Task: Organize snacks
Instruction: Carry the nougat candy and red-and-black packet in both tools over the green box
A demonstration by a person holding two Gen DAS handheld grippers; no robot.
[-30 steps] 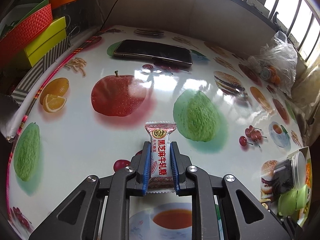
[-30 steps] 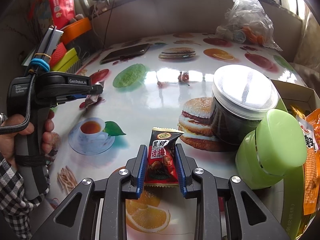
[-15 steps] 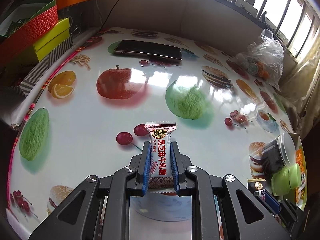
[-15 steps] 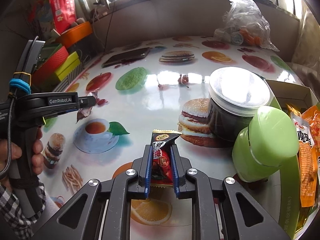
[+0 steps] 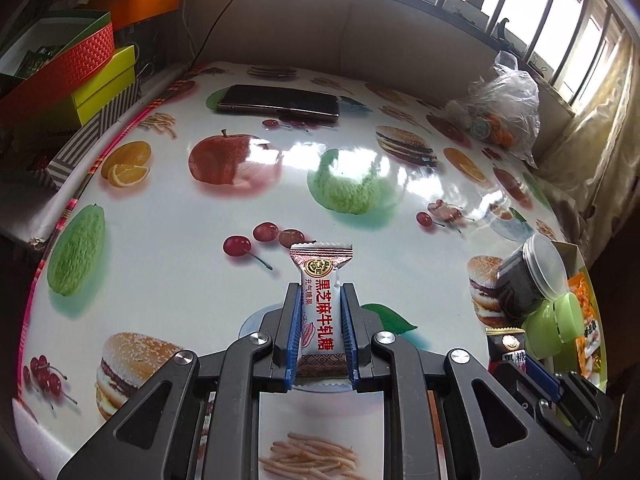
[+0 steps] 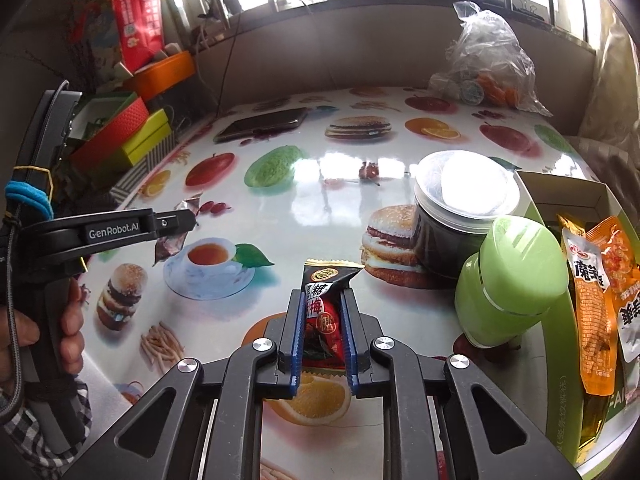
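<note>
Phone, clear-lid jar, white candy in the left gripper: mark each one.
phone point(image 5: 279, 102): left wrist view, middle of its dark screen.
clear-lid jar point(image 6: 466, 189): right wrist view, centre of the lid.
white candy point(image 5: 322, 304): left wrist view, printed front of the wrapper between the blue pads.

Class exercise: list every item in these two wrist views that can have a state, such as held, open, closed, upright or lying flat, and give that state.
left gripper: shut on white candy
right gripper: shut on dark candy
jar: upright, lid on
green container: tipped on its side
cardboard box: open, packets inside
phone: lying flat
plastic bag: knotted shut
</note>
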